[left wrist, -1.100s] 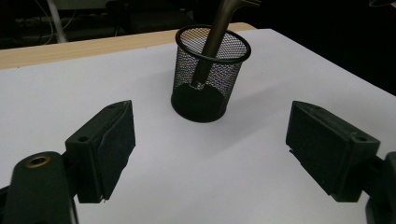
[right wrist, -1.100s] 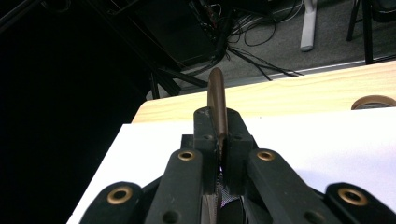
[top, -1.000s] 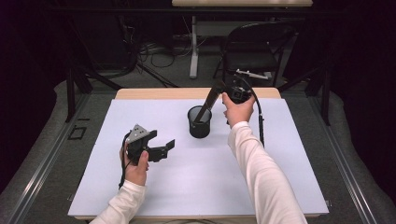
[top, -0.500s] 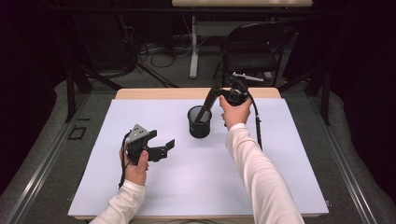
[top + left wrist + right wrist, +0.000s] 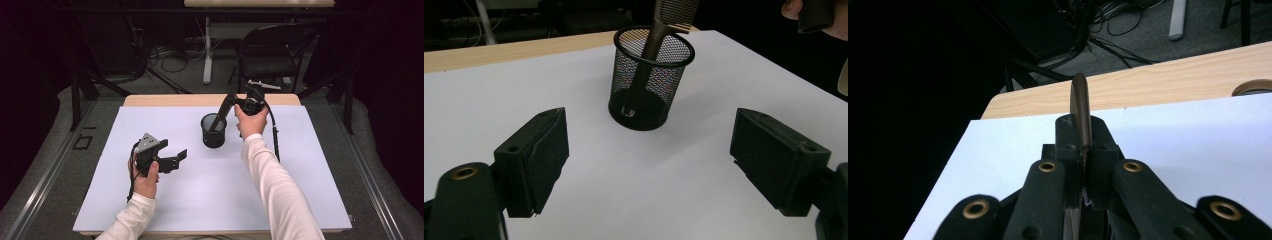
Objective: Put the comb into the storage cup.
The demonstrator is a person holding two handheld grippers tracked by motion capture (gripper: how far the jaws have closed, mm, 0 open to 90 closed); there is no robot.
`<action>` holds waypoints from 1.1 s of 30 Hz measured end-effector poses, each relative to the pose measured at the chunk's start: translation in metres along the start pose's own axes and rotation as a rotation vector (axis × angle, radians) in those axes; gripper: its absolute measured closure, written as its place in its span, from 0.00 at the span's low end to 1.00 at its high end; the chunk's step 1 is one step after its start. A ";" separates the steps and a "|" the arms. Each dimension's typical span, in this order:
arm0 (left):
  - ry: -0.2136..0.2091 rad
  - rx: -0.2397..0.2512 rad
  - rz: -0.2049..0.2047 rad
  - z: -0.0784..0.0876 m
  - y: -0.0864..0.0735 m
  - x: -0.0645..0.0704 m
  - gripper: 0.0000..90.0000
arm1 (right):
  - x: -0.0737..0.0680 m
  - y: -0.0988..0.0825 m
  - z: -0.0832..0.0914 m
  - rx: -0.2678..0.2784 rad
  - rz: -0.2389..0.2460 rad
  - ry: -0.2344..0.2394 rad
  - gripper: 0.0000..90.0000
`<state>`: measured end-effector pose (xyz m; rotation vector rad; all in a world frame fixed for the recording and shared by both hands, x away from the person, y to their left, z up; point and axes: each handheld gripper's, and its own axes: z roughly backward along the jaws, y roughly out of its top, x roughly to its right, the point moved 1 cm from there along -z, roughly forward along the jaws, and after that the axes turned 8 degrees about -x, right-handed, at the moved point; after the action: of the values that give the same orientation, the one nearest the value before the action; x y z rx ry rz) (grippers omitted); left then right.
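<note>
Pinching a brown comb (image 5: 1080,107), the right hand-held gripper (image 5: 1081,150) lowers its handle into the mesh cup (image 5: 214,134).

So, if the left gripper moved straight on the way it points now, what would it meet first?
Probably the black wire-mesh cup holding the brown comb; the left gripper has bare white table before it.

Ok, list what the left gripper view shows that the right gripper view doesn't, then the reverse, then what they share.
Left gripper view: the black mesh cup standing on the white sheet, the comb with its handle slanting down inside the cup, and the left tongs open with nothing between them.
Right gripper view: the right tongs shut on the comb, seen edge on, and cables on the floor beyond the table.
Both: the comb, the white sheet and the wooden table edge.
</note>
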<state>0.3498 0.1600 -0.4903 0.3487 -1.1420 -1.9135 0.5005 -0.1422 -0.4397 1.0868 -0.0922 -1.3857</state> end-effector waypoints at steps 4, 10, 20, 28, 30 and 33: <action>0.001 -0.002 -0.001 0.000 0.000 0.000 0.17 | 0.002 -0.001 0.000 0.002 -0.008 0.003 0.97; 0.001 -0.002 0.000 -0.001 0.000 0.000 0.18 | 0.006 -0.001 0.000 0.006 -0.022 0.009 0.97; 0.000 -0.004 0.000 -0.001 0.000 0.001 0.17 | 0.015 -0.003 0.002 0.009 -0.053 0.028 0.97; 0.000 -0.009 -0.005 -0.002 -0.001 0.001 0.17 | 0.021 -0.004 0.003 0.005 -0.057 0.035 0.96; 0.001 -0.009 -0.005 -0.002 -0.001 0.001 0.17 | 0.022 -0.004 0.003 0.005 -0.058 0.038 0.97; 0.004 -0.010 -0.006 -0.003 -0.001 0.001 0.17 | 0.025 -0.005 0.004 0.006 -0.067 0.046 0.96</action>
<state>0.3501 0.1577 -0.4922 0.3509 -1.1301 -1.9227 0.5013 -0.1636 -0.4540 1.1352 -0.0259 -1.4202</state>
